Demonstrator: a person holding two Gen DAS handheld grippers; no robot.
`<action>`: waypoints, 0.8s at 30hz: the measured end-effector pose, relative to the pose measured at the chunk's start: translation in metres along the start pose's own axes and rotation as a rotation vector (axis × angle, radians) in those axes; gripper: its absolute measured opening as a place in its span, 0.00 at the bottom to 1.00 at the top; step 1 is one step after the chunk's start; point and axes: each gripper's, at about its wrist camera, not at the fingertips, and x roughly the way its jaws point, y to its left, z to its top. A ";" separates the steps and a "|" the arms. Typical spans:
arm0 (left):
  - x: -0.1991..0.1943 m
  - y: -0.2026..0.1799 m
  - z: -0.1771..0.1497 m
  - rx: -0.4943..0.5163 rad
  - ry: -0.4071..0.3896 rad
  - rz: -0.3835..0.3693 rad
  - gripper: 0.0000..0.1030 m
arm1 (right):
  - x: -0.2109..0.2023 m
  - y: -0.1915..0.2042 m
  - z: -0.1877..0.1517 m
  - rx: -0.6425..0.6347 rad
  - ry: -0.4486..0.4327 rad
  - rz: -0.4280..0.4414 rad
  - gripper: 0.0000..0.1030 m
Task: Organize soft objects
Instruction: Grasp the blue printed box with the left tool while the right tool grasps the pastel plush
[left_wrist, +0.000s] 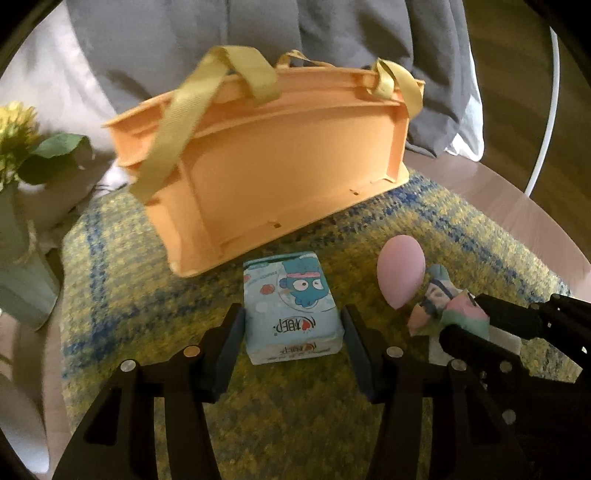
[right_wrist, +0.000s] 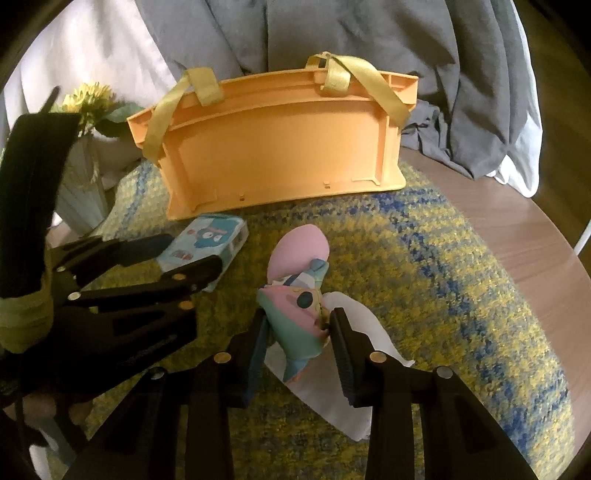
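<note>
Soft objects lay on a yellow-and-blue mat (right_wrist: 424, 266) in front of an orange basket (left_wrist: 280, 155) with yellow straps, the mat itself on a round wooden counter (right_wrist: 517, 236). The left hand-held gripper (left_wrist: 291, 328) straddled a pale blue tissue pack (left_wrist: 291, 310), its pads at or just beside the pack's two sides; whether they were pressing it could not be told. The right hand-held gripper (right_wrist: 299, 332) was clenched on a pastel patterned cloth toy (right_wrist: 299, 317), which lay partly over a white sheet (right_wrist: 354, 332) and touched a pink egg-shaped sponge (right_wrist: 299, 247).

By the look of it, the step in hand was the grasp itself, one item per gripper, with nothing lifted yet. The next move would call for raising both clear of the mat and carrying them over the basket's rim. The squashy toy could slip or drag the sheet and sponge along.
</note>
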 end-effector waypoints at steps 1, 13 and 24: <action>-0.003 0.001 -0.001 -0.005 -0.002 0.006 0.50 | -0.001 0.000 0.000 -0.001 -0.002 0.003 0.34; -0.061 -0.002 -0.013 -0.067 -0.072 0.087 0.50 | -0.037 0.000 0.004 -0.036 -0.043 0.067 0.34; -0.119 -0.017 -0.013 -0.173 -0.162 0.137 0.50 | -0.083 -0.008 0.015 -0.088 -0.112 0.137 0.34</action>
